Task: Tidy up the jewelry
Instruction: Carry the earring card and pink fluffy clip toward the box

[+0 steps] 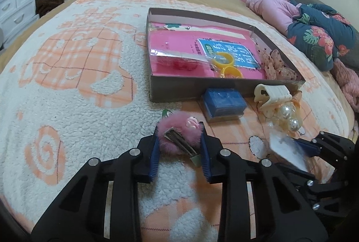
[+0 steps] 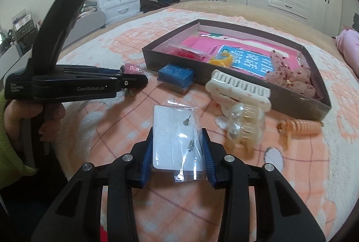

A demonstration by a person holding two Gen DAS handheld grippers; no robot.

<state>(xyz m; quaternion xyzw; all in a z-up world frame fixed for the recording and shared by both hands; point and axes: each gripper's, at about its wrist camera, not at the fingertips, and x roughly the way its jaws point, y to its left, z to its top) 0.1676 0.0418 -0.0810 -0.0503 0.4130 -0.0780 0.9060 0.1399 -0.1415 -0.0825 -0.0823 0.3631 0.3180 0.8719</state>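
Gripping a pink fluffy hair clip [image 1: 179,137] between its blue pads, the left gripper [image 1: 179,145] has its jaws clamped on the fur, the clip's metal bar lying slantwise across the top and the clip resting on the orange-and-white blanket [image 1: 67,89]. The right gripper [image 2: 178,147] has its jaws closed against the two long edges of a white earring card [image 2: 166,141] in a clear plastic sleeve, with small metal earring parts showing through the sleeve.

Seen from the right wrist, the side of the left gripper reads "GenRobot.AI" in pale letters; a smaller label near its rear is too blurred to read. A hand [image 2: 48,123] in a yellow-green sleeve [image 2: 11,145] holds its handle.

Ahead of both grippers lies a shallow cardboard tray [image 1: 170,90]. On its floor is a pink sheet with a blue panel [image 1: 233,51] bearing large Chinese characters, too distorted to read surely. In the tray lie yellow rings [image 1: 225,62], a red item in a clear bag [image 1: 179,62] and a speckled pink scrunchie [image 1: 278,67].

Just outside the tray's near wall are a blue box [image 1: 224,101], a cream claw clip [image 1: 272,94] and, touching it, a clear clip with pearls [image 1: 286,116]. An orange spiral hair tie [image 2: 298,127] lies on the blanket near the tray's corner
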